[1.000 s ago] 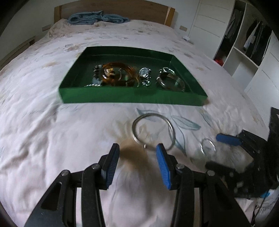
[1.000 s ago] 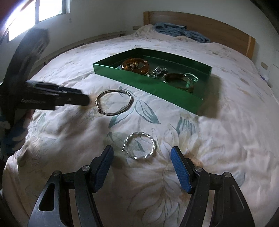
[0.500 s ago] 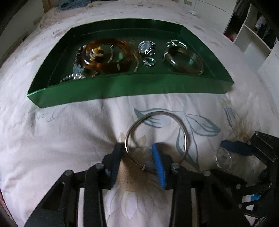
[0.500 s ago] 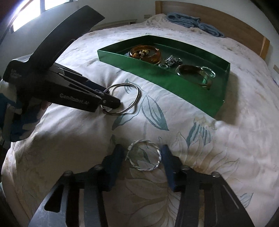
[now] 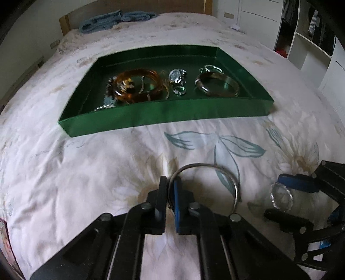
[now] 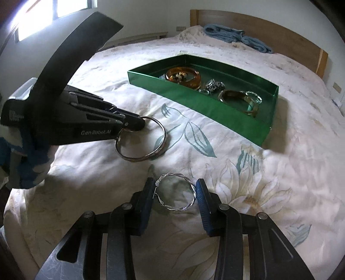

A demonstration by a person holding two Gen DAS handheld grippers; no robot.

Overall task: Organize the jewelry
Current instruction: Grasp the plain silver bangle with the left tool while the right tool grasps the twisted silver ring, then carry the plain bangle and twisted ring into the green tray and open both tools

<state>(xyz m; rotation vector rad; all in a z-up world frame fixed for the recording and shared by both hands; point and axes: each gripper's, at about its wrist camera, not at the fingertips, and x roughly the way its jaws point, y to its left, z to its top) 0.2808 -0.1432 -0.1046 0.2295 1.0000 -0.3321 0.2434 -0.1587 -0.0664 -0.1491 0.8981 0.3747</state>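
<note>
Two bangles are seen on the bedspread (image 5: 86,172), both on the near side of the green tray (image 5: 163,112). The silver bangle (image 5: 228,174) is pinched at its rim by the left gripper (image 5: 170,193), jaws nearly closed on the thin band; the ring is tilted, its far edge resting on the cloth. The twisted bracelet (image 6: 176,191) is clamped across its width by the right gripper (image 6: 175,196), lying roughly flat. Inside the tray, one amber bangle (image 5: 138,86), one dark bangle (image 5: 217,86) and one watch (image 5: 176,76) are counted, plus small pieces too tangled to count. Beyond the tray, one blue towel (image 5: 116,18) is laid.
</note>
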